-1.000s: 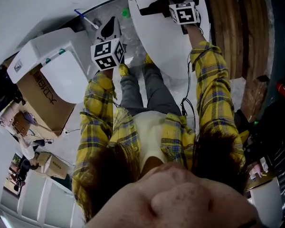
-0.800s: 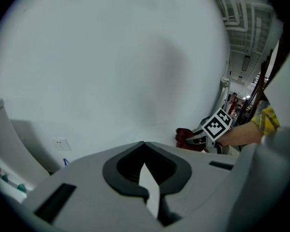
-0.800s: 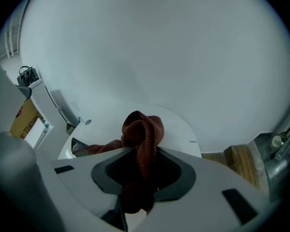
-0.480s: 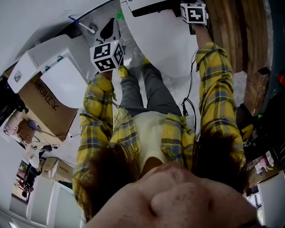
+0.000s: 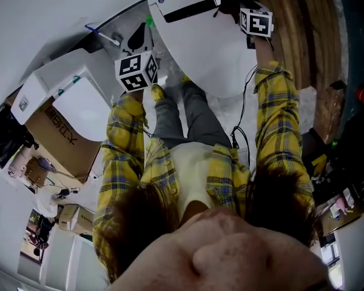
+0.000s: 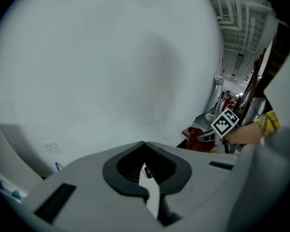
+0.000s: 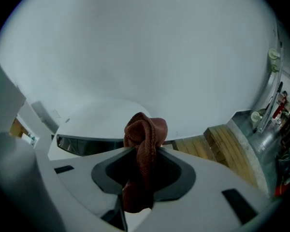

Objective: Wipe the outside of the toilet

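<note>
A: Right gripper (image 7: pixel 144 153) clenched tight on the red cloth (image 7: pixel 145 129), up at the toilet's (image 5: pixel 197 47) far end!
B: And the left gripper (image 6: pixel 144 145)?
A: Jaws pressed together, nothing between them, hovering beside the toilet.

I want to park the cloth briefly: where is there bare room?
The toilet lid is bare white between its dark rear band and the person's knees. The floor is crowded: a white unit and cardboard box on the left, wooden planks and a cable on the right.
</note>
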Available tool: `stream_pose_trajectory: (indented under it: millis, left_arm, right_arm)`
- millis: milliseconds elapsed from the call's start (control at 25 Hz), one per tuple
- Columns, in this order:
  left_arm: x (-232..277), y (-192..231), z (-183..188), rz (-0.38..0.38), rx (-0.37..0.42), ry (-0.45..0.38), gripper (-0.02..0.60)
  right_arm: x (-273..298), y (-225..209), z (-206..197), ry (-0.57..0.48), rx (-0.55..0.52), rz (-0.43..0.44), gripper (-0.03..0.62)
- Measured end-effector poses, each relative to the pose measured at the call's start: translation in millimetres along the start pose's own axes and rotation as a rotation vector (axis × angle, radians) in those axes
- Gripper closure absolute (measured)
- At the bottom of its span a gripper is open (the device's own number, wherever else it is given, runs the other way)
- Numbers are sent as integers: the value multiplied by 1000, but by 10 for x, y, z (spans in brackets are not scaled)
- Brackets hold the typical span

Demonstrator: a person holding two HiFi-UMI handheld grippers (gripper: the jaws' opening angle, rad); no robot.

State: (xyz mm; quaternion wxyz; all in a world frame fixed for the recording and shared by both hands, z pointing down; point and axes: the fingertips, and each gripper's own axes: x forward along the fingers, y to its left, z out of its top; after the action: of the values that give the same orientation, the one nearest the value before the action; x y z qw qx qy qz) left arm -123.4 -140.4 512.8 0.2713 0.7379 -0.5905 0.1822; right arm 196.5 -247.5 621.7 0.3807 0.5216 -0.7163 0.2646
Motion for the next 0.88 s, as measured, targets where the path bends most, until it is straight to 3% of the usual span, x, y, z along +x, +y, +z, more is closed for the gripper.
stream_pose_trajectory:
  millis: [480,880]
  left_arm:
    - [-64,-12,23,0,-7,-12,579]
    - [-161,86,6,18,-17,-22,579]
  right_arm:
    - [-747,916,295,-222,-40,210,470]
    - [-954,2072,207,-217,-116,441,470]
